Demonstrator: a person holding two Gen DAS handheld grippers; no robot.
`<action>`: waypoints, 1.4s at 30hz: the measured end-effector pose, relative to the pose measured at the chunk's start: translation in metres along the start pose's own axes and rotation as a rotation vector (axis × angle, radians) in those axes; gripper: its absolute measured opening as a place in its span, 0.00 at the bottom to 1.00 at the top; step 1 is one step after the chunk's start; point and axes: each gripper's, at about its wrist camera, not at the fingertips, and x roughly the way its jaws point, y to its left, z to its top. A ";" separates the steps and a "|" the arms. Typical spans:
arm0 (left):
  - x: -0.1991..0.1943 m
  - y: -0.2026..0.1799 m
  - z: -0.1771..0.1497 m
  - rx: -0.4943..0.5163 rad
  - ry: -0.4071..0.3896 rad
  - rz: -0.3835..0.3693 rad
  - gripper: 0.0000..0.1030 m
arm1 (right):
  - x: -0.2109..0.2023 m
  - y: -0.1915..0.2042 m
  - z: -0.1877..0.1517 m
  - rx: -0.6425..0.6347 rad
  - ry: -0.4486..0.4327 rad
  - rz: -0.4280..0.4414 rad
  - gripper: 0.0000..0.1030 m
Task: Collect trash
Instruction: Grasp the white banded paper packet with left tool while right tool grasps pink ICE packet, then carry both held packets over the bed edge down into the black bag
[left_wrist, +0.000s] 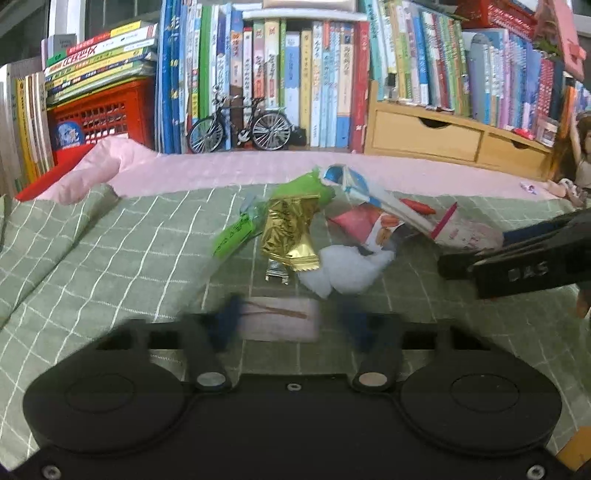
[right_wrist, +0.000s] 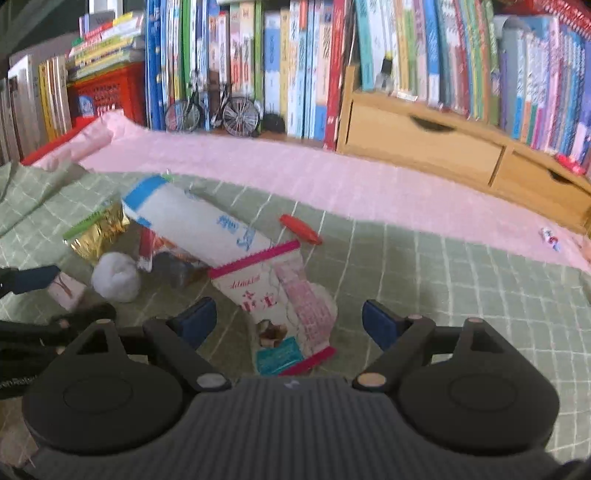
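Trash pile sits mid-cloth on the green checked tablecloth (left_wrist: 92, 251): crumpled gold foil wrapper (left_wrist: 290, 232), green plastic wrapper (left_wrist: 236, 232), white wad of tissue (left_wrist: 347, 267), long white-and-blue paper package (right_wrist: 199, 225), white snack packet with pink sealed edges (right_wrist: 280, 299), small pale flat sachet (left_wrist: 279, 324).

Left gripper (left_wrist: 291, 325) has its blurred blue pads either side of the sachet — jaws partly closed, but contact can't be told from the blur. Right gripper (right_wrist: 288, 323) is wide open, holding nothing, straddling the lower part of the pink-edged packet.

Handling: all likely featherlight, limp, crinkly. The foil is probably slippery; the tissue squashes. Flat pieces hug the soft cloth, so best to pinch a raised edge or crumpled fold, else the cloth may bunch into the jaws.

Around: red pen-cap-like piece (right_wrist: 300, 229) just beyond the pile, tiny silver clip (left_wrist: 277, 275) by the foil, pink cloth (right_wrist: 332, 177) behind, model bicycle (left_wrist: 238, 125) and wooden drawer unit (left_wrist: 443, 136) at the bookshelf, well apart. The grippers work close together, so they may crowd each other.
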 end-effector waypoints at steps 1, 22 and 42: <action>-0.003 0.000 -0.001 0.006 0.002 -0.002 0.37 | -0.002 0.000 -0.003 0.012 0.004 0.013 0.70; -0.137 -0.015 -0.042 0.103 -0.161 -0.222 0.37 | -0.145 0.036 -0.073 -0.040 -0.159 0.155 0.46; -0.230 -0.028 -0.139 0.206 -0.075 -0.409 0.37 | -0.209 0.071 -0.174 -0.173 -0.023 0.182 0.46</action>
